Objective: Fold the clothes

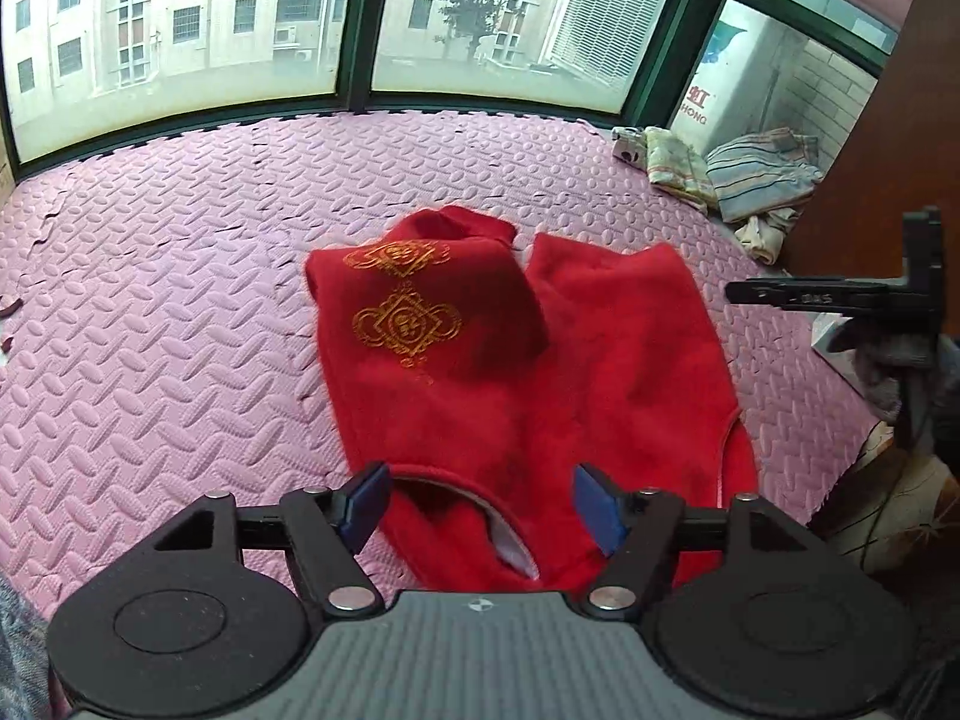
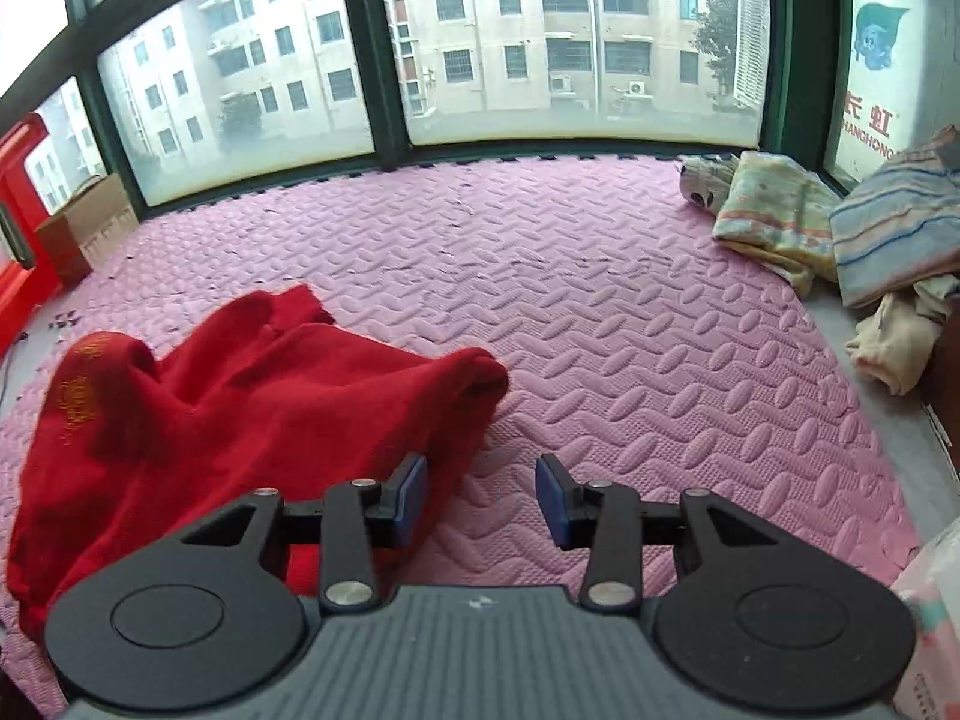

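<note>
While both of my tools hang free over the bed, I list the scene from left to right, each place given against the red garment.

Cardboard box (image 2: 84, 222): far left of the red garment (image 1: 510, 360), against the window (image 1: 180, 30); not part of the job.
Pink foam mat (image 1: 150, 300): lies under the red garment and runs out past it on every side.
Red garment: spread on the mat; the panel with the gold emblem (image 1: 405, 324) is laid over its middle, and a second flap lies beside it to the right.
Left gripper (image 1: 474, 498): I have it above the garment's near hem, jaws wide, nothing between the blue pads (image 1: 366, 504).
Right gripper (image 2: 483, 498): just off the garment's right edge, jaws partly apart over bare mat, holding nothing.
Pile of other clothes (image 2: 840, 228): well apart from the red garment, far right by the window.
Step in hand: as I judge it, one fold has been set down and both tools have let go.
Next move: I would take fresh hold, probably of the near hem with each tool, and carry it toward the emblem; pads must pinch all layers or the fold will slide.
</note>
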Demonstrator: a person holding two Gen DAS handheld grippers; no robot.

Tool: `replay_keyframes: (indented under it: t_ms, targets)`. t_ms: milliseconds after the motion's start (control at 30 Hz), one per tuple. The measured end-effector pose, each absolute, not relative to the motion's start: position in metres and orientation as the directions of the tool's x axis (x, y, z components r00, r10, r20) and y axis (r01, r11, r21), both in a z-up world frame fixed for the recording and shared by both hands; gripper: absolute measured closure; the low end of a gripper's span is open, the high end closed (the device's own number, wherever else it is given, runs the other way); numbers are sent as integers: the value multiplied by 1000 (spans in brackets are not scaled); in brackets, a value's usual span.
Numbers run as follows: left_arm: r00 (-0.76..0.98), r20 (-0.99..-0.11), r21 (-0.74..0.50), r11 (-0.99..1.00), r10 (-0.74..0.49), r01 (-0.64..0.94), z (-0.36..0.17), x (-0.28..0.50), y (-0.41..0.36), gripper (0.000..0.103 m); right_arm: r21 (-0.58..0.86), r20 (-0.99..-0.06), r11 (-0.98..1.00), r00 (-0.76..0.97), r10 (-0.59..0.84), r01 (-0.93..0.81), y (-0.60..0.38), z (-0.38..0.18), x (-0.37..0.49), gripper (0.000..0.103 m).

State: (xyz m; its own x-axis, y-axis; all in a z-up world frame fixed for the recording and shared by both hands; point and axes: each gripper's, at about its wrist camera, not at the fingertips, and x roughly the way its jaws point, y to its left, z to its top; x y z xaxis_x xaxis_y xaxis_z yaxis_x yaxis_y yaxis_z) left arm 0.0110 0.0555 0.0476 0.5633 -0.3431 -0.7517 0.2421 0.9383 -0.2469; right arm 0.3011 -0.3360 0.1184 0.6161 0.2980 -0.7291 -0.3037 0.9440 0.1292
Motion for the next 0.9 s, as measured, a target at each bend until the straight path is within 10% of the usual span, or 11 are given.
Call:
replay_keyframes:
  t_ms: [300,600,900]
  targets:
    - [448,-732,-302,834,-513,461,34,54,-55,29,216,-733,916,564,380,-337,-330,86,339,63]
    - [453,-797,-128,846,-398,518,-5,88,-134,30,279,-717,887,535,447,-367,-328,80,356,63]
    - [448,-778,-197,848,-440,492,-8,97,-105,80,309,-709,869,516,481,-386,-331,76,357,63]
